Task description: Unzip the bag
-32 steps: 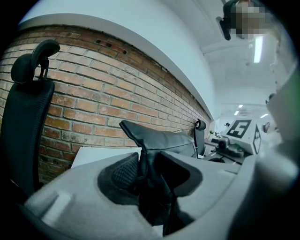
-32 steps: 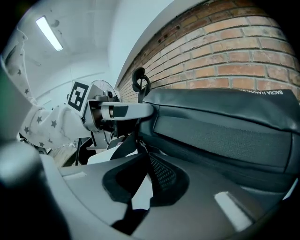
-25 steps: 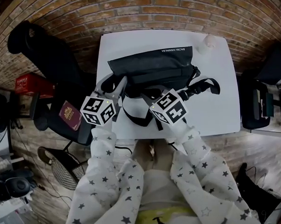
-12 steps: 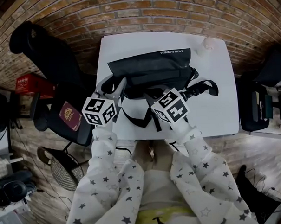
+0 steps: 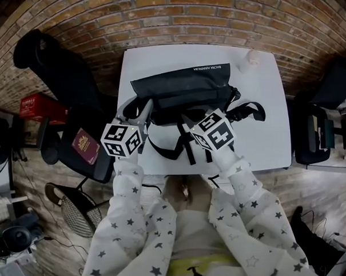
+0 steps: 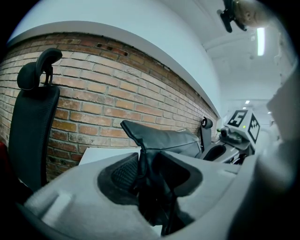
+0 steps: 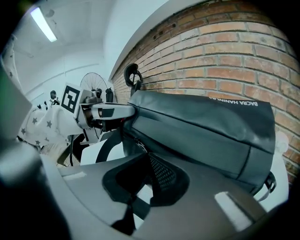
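When looked at from above, reads as a soft, boxy black bag [image 5: 182, 85]: smooth matte fabric with a slight sheen, fold-over flap on top, small white lettering along the far edge. Lies on the white surface [image 5: 264, 130], toward the back half, near the brick wall [image 5: 173, 14]. Runs lengthwise side to side, parallel to that wall, with the front face turned toward the person. Trails a flat woven strap [image 5: 172, 150] in floppy loops off the near side, plus another loop off the right end.

Can't see inside the bag from any view, so no word on contents.

Left claw [image 6: 150, 171]: clamped on a bunched fold of black fabric at the bag's left end, pinched upright between the ribbed pads [image 6: 123, 174].

Right claw [image 7: 146, 171]: squeezed nearly together on the zipper [image 7: 140, 146], about midway along the front face. Can't pick out the pull tab itself, too small. Rests low, just above the surface, with a bit of strap showing underneath.

Off to the left: black mesh-back office chair [image 5: 61, 76] with a dark red booklet [image 5: 85, 143] on its seat, and a red box [image 5: 37, 103] at the far left. Also a small pale round thing [image 5: 252, 57] on the far right corner of the surface. Star-print sleeves [image 5: 136, 216] below both claws.
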Tool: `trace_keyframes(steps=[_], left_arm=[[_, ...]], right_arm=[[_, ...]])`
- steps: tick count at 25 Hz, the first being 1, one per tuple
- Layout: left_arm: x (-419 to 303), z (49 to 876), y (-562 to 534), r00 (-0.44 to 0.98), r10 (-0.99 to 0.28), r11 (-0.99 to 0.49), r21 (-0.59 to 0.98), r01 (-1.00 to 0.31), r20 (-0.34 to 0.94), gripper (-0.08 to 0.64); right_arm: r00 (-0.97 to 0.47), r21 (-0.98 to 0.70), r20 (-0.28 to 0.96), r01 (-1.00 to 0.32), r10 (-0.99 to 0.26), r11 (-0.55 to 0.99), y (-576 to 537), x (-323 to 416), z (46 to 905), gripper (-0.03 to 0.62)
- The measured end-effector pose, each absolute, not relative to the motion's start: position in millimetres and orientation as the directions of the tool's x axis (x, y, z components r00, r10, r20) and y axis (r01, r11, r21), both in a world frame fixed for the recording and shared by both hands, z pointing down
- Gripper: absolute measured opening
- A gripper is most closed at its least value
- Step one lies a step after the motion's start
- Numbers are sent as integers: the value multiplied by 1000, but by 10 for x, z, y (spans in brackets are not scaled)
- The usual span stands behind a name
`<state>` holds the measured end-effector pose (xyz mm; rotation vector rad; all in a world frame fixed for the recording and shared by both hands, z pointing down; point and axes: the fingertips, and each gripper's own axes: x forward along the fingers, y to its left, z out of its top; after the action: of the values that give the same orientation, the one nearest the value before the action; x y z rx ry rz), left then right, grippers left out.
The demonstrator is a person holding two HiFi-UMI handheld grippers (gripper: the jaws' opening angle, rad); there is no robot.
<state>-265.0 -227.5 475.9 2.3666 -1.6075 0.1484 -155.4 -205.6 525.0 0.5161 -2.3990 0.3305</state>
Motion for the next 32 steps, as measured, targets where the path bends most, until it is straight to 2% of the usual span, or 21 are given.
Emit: trace_keyframes(steps=[32], left_arm=[[-2767, 4760, -2282, 323, -919, -290, 167, -942, 227, 144]], right_arm=[[-636, -58, 671, -558, -382, 828, -2287, -1048, 5203, 15]])
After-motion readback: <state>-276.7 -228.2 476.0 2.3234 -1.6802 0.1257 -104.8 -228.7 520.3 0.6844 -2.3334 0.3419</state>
